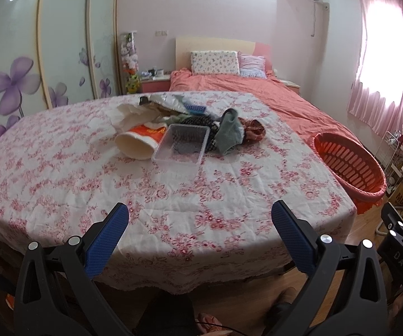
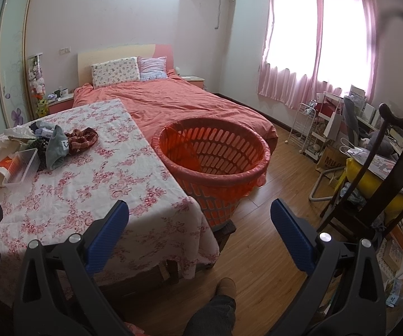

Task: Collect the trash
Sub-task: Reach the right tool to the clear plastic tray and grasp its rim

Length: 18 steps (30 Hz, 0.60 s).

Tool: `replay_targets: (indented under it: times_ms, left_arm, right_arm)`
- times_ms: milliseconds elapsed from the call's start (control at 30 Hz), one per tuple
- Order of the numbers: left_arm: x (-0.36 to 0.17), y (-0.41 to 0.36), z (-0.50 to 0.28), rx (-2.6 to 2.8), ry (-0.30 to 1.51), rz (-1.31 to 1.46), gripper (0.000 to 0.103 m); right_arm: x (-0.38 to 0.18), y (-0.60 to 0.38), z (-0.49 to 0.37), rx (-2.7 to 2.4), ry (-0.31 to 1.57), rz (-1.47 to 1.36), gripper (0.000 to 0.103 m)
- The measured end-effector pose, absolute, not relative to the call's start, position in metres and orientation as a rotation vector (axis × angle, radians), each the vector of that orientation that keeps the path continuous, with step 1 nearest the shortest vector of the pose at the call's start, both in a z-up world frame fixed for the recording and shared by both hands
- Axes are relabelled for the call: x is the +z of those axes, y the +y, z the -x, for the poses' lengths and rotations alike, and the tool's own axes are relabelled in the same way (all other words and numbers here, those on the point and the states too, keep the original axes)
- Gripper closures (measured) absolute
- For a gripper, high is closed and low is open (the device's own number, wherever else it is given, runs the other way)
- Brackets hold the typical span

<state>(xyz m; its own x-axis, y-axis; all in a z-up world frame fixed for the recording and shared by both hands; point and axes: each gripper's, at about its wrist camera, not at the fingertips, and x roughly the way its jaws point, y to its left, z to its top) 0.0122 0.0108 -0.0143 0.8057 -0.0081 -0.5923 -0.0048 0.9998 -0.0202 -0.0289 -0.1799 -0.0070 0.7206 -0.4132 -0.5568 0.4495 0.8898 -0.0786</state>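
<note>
Floral tablecloth (image 1: 173,196), jumbled trash pile (image 1: 184,128).

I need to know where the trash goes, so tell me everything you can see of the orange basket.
The orange basket is round, apparently plastic, with slotted walls and a wide open mouth. An orange bag lines it, folded over the rim. It stands upright on a dark low stand by the table's right edge, in front of the bed's foot. It looks empty.
</note>
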Motion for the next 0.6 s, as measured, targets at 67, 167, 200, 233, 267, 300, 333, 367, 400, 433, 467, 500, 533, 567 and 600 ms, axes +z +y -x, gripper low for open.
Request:
replay_targets:
  times_ms: [67, 167, 200, 233, 267, 300, 333, 367, 400, 433, 467, 500, 533, 567, 600]
  left_arm:
    - [-0.018, 0.018, -0.018, 0.009, 0.653, 0.035, 0.002]
    - [-0.022, 0.032, -0.026, 0.025, 0.679, 0.059, 0.002]
    - [-0.023, 0.037, -0.028, 0.036, 0.682, 0.067, 0.002]
    - [-0.025, 0.042, -0.03, 0.042, 0.684, 0.073, 0.002]
    - [-0.025, 0.046, -0.032, 0.046, 0.684, 0.078, 0.002]
    - [-0.025, 0.052, -0.034, 0.053, 0.682, 0.084, 0.002]
    - [-0.026, 0.058, -0.037, 0.06, 0.679, 0.088, 0.002]
    - [-0.026, 0.063, -0.04, 0.065, 0.677, 0.093, 0.002]
    - [-0.025, 0.068, -0.042, 0.073, 0.674, 0.098, 0.002]
    - [-0.025, 0.074, -0.044, 0.082, 0.67, 0.103, 0.002]
    - [-0.024, 0.078, -0.046, 0.088, 0.67, 0.107, 0.002]
    - [-0.024, 0.085, -0.048, 0.1, 0.669, 0.114, 0.002]
    - [-0.023, 0.088, -0.049, 0.106, 0.67, 0.119, 0.002]
    - [-0.023, 0.092, -0.051, 0.114, 0.668, 0.124, 0.002]
    - [-0.022, 0.098, -0.052, 0.125, 0.665, 0.13, 0.002]
  right_arm:
    - [-0.013, -0.176, 0.021, -0.454, 0.609, -0.066, 0.004]
    - [-0.016, -0.172, 0.01, -0.423, 0.623, -0.074, 0.004]
    - [-0.017, -0.169, 0.005, -0.409, 0.628, -0.076, 0.004]
    - [-0.018, -0.166, 0.001, -0.395, 0.631, -0.08, 0.004]
    - [-0.019, -0.162, -0.005, -0.369, 0.637, -0.088, 0.004]
    - [-0.019, -0.159, -0.01, -0.35, 0.641, -0.094, 0.004]
    - [-0.02, -0.154, -0.016, -0.318, 0.646, -0.104, 0.004]
    - [-0.02, -0.149, -0.021, -0.294, 0.649, -0.109, 0.004]
    - [-0.02, -0.144, -0.026, -0.275, 0.649, -0.11, 0.004]
    - [-0.019, -0.137, -0.032, -0.248, 0.648, -0.11, 0.004]
    - [-0.019, -0.131, -0.036, -0.231, 0.647, -0.108, 0.004]
    - [-0.018, -0.123, -0.041, -0.205, 0.645, -0.106, 0.004]
    - [-0.016, -0.113, -0.047, -0.172, 0.643, -0.103, 0.004]
    - [-0.015, -0.104, -0.052, -0.145, 0.641, -0.101, 0.004]
    - [-0.015, -0.098, -0.056, -0.126, 0.639, -0.101, 0.004]
